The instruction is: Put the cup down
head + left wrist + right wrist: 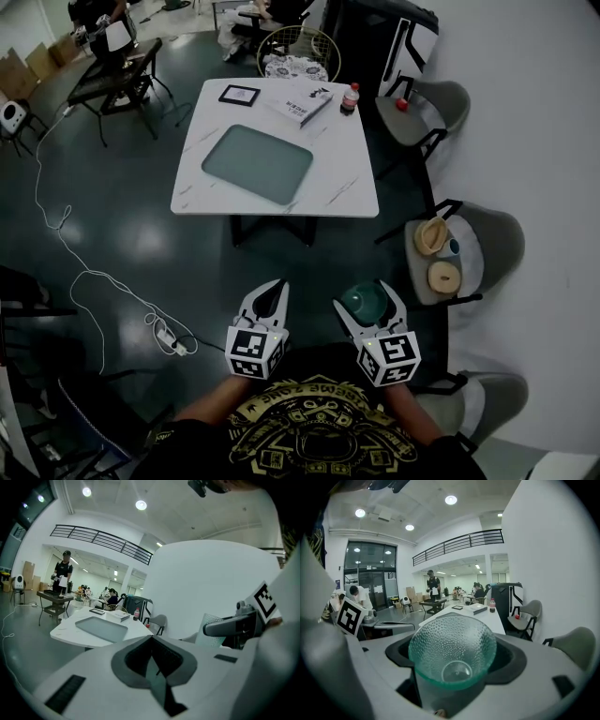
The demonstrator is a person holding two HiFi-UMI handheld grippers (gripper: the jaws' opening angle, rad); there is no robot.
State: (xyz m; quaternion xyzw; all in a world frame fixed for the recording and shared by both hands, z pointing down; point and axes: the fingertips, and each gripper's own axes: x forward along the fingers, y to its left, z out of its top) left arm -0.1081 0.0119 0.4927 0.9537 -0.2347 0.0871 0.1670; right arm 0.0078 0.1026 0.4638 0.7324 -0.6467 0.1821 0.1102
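A green dimpled glass cup (364, 300) sits between the jaws of my right gripper (364, 294), which is shut on it. In the right gripper view the cup (452, 651) faces the camera mouth-first and fills the gap of the right gripper (452, 670). My left gripper (277, 285) is held beside it, shut and empty; its jaws meet in the left gripper view (153, 641). Both grippers hang close to my body over the dark floor, well short of the white table (342, 173). A grey-green tray (256, 163) lies on that table.
On the table's far side lie a book (302, 103), a framed picture (239, 95) and a red-capped bottle (349, 97). A grey chair (473, 234) with bowls stands to the right by the wall. A white cable and power strip (169, 336) trail on the floor at left.
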